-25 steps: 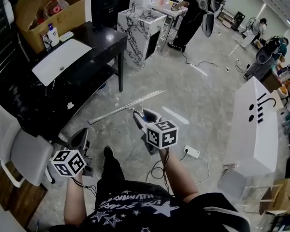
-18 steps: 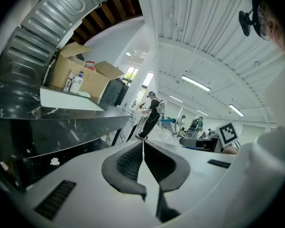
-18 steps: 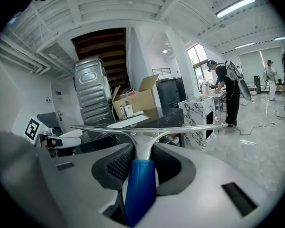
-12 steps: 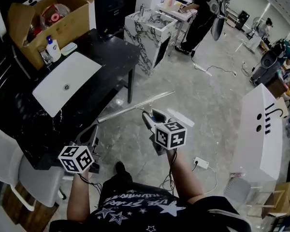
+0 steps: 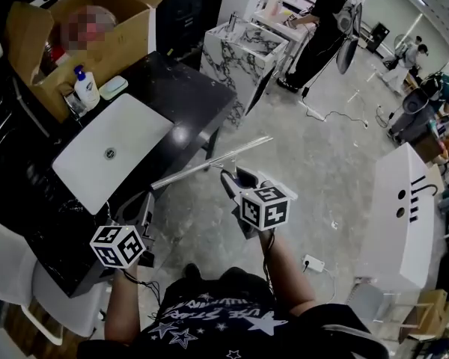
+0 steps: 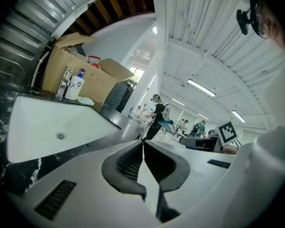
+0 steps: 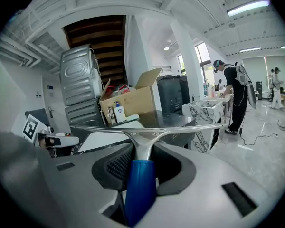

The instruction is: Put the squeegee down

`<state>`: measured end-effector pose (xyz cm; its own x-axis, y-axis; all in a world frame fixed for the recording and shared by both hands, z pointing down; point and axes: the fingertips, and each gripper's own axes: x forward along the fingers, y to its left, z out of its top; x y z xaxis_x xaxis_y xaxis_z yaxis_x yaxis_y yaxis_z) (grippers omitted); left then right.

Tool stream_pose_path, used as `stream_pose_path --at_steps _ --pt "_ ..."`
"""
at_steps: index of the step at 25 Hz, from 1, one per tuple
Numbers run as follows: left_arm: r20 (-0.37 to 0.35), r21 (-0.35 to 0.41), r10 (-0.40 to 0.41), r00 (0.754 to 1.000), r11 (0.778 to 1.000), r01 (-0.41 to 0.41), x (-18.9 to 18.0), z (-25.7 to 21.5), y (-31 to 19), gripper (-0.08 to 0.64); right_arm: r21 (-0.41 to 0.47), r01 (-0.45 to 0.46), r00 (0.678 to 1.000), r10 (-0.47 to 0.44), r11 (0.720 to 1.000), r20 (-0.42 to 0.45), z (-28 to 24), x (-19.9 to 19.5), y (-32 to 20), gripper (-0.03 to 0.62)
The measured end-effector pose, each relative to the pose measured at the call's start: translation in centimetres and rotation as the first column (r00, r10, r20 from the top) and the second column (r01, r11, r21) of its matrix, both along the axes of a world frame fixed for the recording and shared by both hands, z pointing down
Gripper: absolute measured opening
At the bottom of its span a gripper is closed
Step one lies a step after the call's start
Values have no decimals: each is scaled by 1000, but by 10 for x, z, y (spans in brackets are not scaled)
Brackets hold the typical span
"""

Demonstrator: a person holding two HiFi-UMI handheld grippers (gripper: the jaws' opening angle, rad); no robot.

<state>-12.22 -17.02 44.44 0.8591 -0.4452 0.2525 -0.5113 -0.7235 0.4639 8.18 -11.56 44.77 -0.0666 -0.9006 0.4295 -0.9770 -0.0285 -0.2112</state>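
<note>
1. The right claw point(image 7: 142, 146) is clamped on the blue handle of the squeegee point(image 7: 140, 179); its blade hangs crosswise just ahead of the claw, off any surface.
2. The left claw point(image 6: 143, 144) has its jaws together, empty.
3. Best, I judge: level the blade over the black bench point(image 5: 187, 99) ahead-left of the right claw, settle it flat clear of the white basin point(image 5: 112, 148), then release.
4. A cardboard box point(image 5: 112, 32) stands beyond the basin; people point(image 5: 322, 21) stand far ahead.

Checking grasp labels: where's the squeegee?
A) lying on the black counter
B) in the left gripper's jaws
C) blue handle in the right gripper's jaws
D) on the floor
C: the squeegee has its blue handle clamped between the jaws of the right gripper, blade out in front; the left gripper is shut on nothing.
</note>
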Motion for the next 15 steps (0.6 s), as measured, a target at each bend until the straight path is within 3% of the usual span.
stream_pose_path --at_steps 7,15 --pt "-6 -18 -36 999 999 36 -4 10 -35 23 -13 40 999 -40 999 -10 9 2 -47 143" --pt "14 20 -149 989 989 149 -5 12 -82 23 14 128 992 -129 992 1 22 17 -117 143"
